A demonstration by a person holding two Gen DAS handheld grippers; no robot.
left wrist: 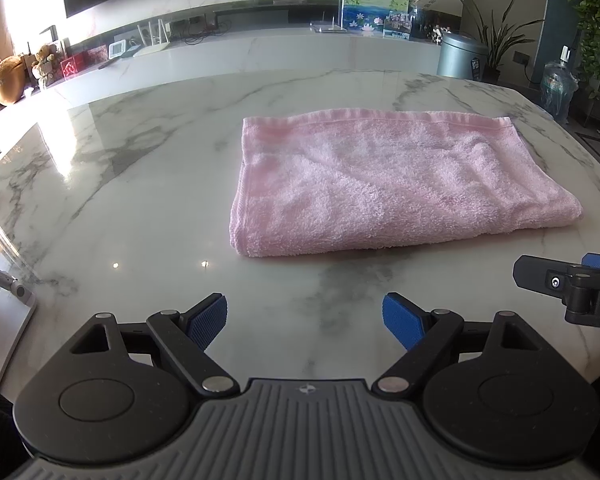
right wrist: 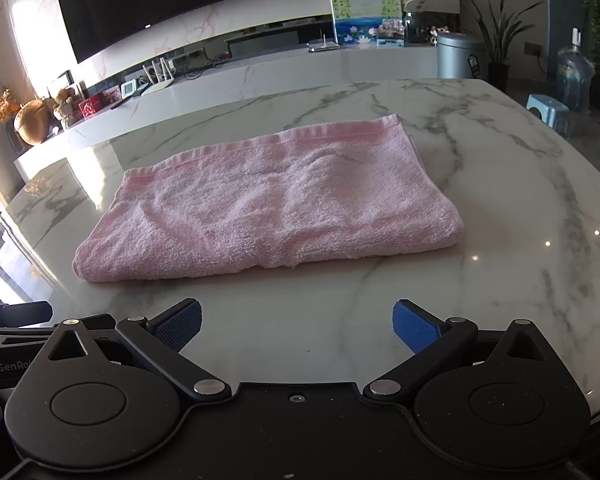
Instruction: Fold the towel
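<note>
Left gripper [left wrist: 304, 322] and right gripper [right wrist: 296, 326], both spread wide and empty, hover side by side above the marble table [left wrist: 140, 200], short of the pink towel [left wrist: 396, 188]. The towel lies flat near the table's middle, already doubled into a thick rectangle with rounded fold edges. Judged stage: folding largely complete; at most a further fold remains.

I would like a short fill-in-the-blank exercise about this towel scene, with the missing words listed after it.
1. The pink terry towel lies on a white ____ table.
2. The left gripper and the right gripper are both ____.
3. Neither gripper is ____ the towel.
4. The towel's colour is ____.

Missing words: marble; open; touching; pink
</note>
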